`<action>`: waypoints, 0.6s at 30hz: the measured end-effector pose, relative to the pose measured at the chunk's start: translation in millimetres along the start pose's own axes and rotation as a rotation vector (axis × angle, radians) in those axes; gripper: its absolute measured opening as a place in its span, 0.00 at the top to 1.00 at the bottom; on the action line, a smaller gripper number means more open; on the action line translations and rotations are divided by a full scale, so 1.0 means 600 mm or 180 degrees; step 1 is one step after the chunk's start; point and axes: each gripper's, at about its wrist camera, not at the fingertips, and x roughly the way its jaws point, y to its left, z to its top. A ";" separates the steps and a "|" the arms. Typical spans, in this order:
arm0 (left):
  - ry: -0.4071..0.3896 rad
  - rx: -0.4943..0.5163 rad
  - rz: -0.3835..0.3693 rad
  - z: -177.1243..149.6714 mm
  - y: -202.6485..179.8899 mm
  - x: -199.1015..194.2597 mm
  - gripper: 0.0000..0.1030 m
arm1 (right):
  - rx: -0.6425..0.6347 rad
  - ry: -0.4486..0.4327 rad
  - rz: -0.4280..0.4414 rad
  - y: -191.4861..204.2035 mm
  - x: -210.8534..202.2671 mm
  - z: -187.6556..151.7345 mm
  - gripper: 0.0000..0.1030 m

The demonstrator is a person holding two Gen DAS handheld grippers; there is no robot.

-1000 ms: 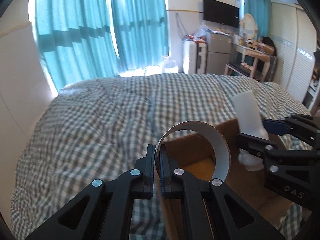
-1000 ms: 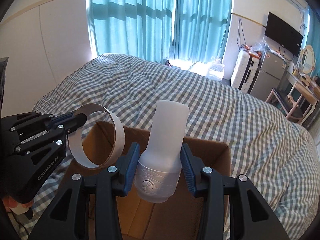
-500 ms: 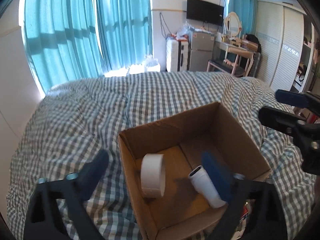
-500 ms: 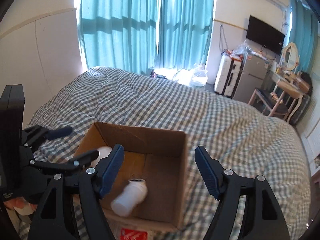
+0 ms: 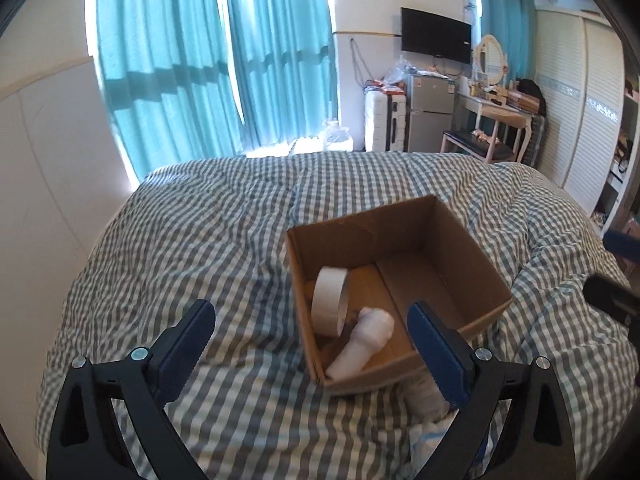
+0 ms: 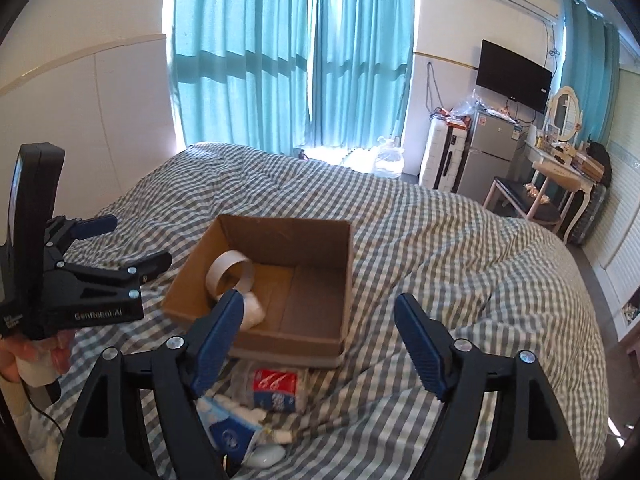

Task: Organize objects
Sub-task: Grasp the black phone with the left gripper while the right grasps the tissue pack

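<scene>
An open cardboard box sits on the checked bed. In it a white tape ring stands on edge by the left wall, and a white bottle lies beside it. My left gripper is open and empty, pulled back in front of the box; it also shows in the right wrist view. My right gripper is open and empty, held back above the box's near edge.
A red-labelled clear packet, a blue-and-white pack and cotton balls lie on the bed in front of the box. The checked duvet spreads around. A fridge, desk and chair stand beyond the bed.
Both grippers opened: the tape ring and the white bottle dropped into the box. Both grippers then drew back and up from the box.
</scene>
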 end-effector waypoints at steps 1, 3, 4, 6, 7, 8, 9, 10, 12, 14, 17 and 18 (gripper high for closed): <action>0.0017 -0.0052 0.0018 -0.011 0.004 -0.004 0.03 | -0.0008 0.0017 0.0031 0.006 -0.002 -0.011 0.19; 0.0048 -0.0142 0.0064 -0.034 0.010 -0.009 0.03 | -0.0031 0.0072 0.0078 0.018 -0.001 -0.035 0.19; 0.0060 -0.0169 0.0087 -0.045 0.013 -0.011 0.03 | -0.0044 0.0125 0.0103 0.028 0.003 -0.052 0.19; 0.0078 -0.0210 0.0129 -0.073 0.015 -0.013 0.03 | -0.0036 0.0226 0.0162 0.046 0.016 -0.083 0.19; 0.0082 -0.0216 0.0130 -0.086 0.016 -0.014 0.03 | -0.0029 0.0284 0.0186 0.053 0.024 -0.097 0.19; 0.0109 -0.0218 0.0136 -0.106 0.018 -0.012 0.03 | -0.0021 0.0348 0.0204 0.063 0.035 -0.110 0.19; 0.0136 -0.0225 0.0143 -0.118 0.020 -0.011 0.03 | -0.0027 0.0421 0.0221 0.073 0.048 -0.126 0.19; 0.0183 -0.0226 0.0146 -0.136 0.022 -0.007 0.03 | -0.0022 0.0510 0.0222 0.081 0.063 -0.143 0.19; 0.0282 -0.0201 0.0124 -0.162 0.025 0.004 0.03 | 0.0014 0.0668 0.0253 0.088 0.092 -0.171 0.19; 0.0416 -0.0158 0.0101 -0.184 0.026 0.018 0.03 | 0.0045 0.0756 0.0311 0.094 0.111 -0.183 0.19; 0.0497 -0.0220 0.0031 -0.201 0.035 0.031 0.03 | 0.0049 0.0884 0.0339 0.105 0.137 -0.192 0.19; 0.0502 -0.0254 0.0014 -0.202 0.039 0.033 0.03 | 0.0038 0.0935 0.0345 0.107 0.146 -0.194 0.19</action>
